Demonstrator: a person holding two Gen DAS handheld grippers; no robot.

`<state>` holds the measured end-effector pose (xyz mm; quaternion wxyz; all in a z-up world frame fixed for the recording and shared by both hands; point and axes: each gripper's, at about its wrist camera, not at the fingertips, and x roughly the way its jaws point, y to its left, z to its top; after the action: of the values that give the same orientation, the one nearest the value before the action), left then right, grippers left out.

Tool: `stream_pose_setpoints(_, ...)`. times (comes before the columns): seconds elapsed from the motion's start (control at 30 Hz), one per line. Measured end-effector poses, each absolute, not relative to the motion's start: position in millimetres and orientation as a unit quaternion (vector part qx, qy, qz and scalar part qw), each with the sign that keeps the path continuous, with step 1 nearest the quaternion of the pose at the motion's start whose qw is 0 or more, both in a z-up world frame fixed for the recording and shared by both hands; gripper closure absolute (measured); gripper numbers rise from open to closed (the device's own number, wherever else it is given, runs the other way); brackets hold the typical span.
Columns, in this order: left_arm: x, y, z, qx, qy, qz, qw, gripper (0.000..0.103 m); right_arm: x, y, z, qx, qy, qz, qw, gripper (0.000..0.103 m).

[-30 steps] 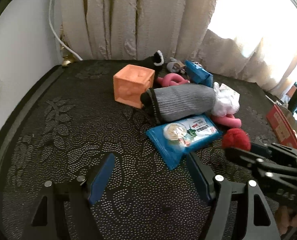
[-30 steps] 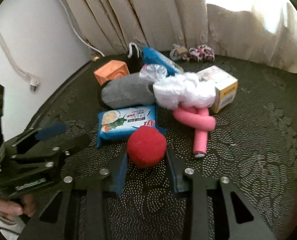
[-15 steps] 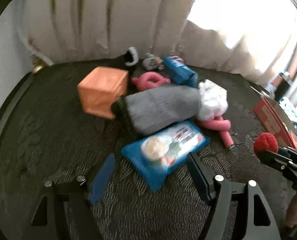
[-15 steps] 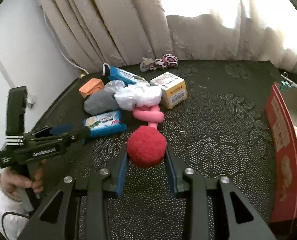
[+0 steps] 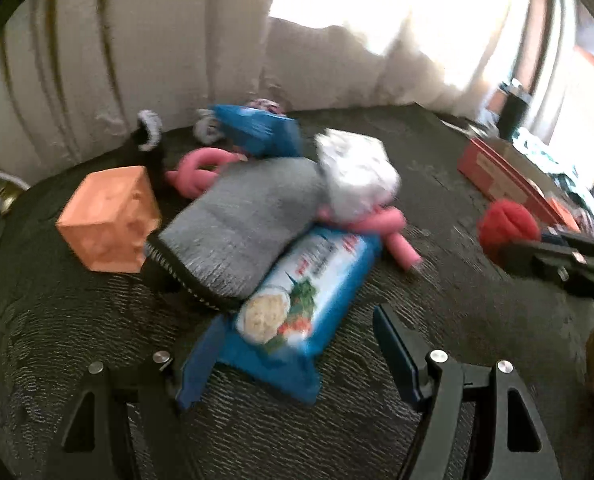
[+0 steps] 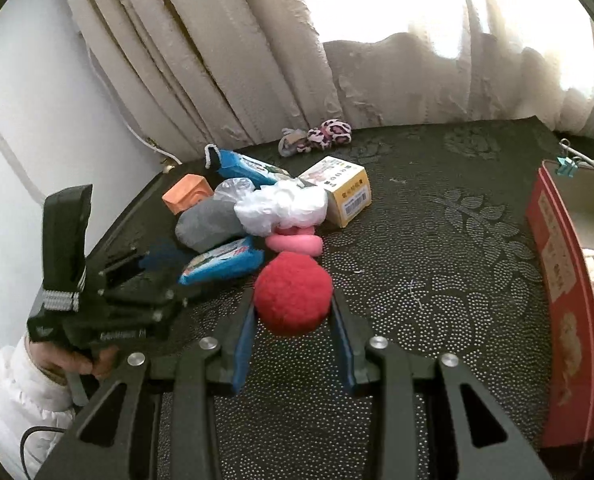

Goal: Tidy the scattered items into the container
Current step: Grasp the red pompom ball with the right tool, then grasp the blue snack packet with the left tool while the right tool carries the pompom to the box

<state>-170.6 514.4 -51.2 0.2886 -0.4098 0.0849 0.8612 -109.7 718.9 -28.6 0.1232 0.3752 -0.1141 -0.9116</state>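
1. The left tongs (image 5: 297, 356), fingers apart, have been brought around the blue packet (image 5: 297, 296) on the counter (image 5: 97, 320).
2. The red ball (image 6: 293, 294) is clamped in the right tongs (image 6: 293, 320), carried off the pile.
3. The red box (image 6: 565, 300) is neared; release likely follows.

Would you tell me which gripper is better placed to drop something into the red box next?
Right. The right gripper already clamps the red pompom, and the red box lies just to its right. The left gripper is open, straddling the blue packet.
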Motion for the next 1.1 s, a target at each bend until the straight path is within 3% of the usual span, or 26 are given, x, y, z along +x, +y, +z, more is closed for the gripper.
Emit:
stream_pose_setpoints(0.27,-133,547,-45,-0.393,0.144,0.846,0.331,0.027,-107,724,-24,0.368,-0.121,-0.914,0.119,0.065)
stream_pose_setpoints(0.63,-170,538,-48,-0.404,0.105,0.857,0.301,0.027,-103,724,-21,0.36,-0.124,-0.917,0.12,0.065)
stream_pose_setpoints(1.1,-174,570,-63,-0.422,0.125,0.848,0.296,0.031,-103,730,-20,0.357,-0.13,-0.918,0.111,0.065)
